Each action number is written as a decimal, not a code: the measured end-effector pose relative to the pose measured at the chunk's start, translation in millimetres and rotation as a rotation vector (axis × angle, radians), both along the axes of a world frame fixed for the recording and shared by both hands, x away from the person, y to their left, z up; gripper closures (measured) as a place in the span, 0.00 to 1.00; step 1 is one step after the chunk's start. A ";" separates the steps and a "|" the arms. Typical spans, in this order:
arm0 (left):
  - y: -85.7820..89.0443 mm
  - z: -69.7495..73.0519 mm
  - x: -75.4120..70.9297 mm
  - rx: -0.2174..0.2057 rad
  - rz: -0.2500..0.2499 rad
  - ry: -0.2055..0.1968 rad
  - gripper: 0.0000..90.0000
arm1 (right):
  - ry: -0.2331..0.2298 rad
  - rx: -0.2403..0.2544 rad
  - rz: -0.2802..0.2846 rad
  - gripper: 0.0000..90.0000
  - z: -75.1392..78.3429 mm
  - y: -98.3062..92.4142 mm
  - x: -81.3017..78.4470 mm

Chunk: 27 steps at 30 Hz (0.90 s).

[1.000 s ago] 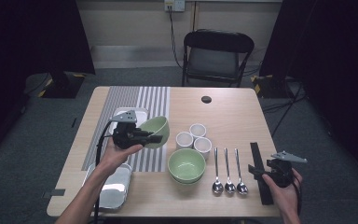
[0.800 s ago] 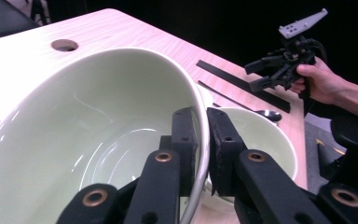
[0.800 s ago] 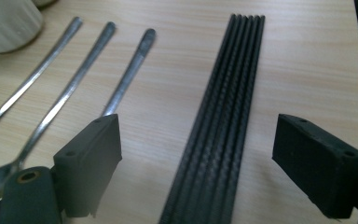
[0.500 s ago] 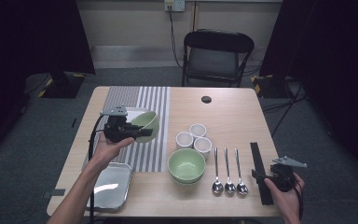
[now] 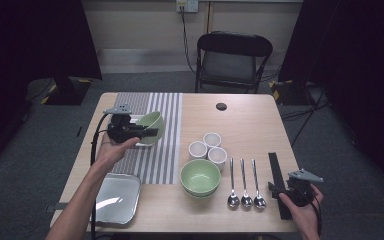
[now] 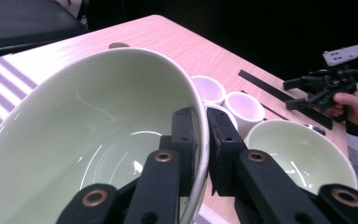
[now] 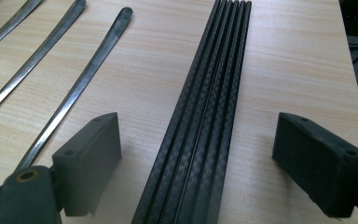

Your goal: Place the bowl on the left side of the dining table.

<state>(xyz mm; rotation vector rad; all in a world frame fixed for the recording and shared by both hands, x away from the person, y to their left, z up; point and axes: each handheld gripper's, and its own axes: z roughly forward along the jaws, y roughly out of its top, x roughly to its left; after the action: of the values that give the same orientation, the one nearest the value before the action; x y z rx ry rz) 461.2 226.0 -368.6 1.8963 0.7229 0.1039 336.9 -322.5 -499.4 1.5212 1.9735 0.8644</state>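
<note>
High view: left claw clamped on green bowl rim, over striped mat.

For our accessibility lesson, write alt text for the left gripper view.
The left gripper pinches the rim of a pale green bowl, one jaw inside and one outside. Beyond it on the wooden table stand three white cups and a second green bowl, with the right gripper farther off.

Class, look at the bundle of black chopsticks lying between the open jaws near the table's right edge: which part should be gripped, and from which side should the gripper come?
Grip the black chopsticks across their narrow width, at the near end. They lie flat and side by side, pointing away, so the right gripper should probably come down from above, one open jaw on each long side. The spoons lie apart to the left, so there is room.
</note>
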 end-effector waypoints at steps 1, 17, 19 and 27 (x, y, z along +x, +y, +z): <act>1.4 -1.3 1.8 0.001 0.004 0.000 0.92 | 0.000 0.000 0.000 0.16 0.0 0.0 0.0; 17.2 -9.3 25.9 -0.013 0.101 0.023 0.92 | 0.000 0.000 0.000 0.16 0.0 0.0 0.0; 20.4 -7.5 29.0 -0.020 0.110 0.021 0.92 | 0.000 0.000 0.000 0.16 0.0 0.0 0.0; 33.1 -4.3 41.5 -0.030 0.159 0.023 0.92 | 0.000 0.000 0.000 0.16 0.0 0.0 0.0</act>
<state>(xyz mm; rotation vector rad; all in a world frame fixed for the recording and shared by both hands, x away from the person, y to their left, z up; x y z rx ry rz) 502.7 259.1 -372.9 1.8125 0.8858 0.1711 336.9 -322.5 -499.4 1.5211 1.9735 0.8645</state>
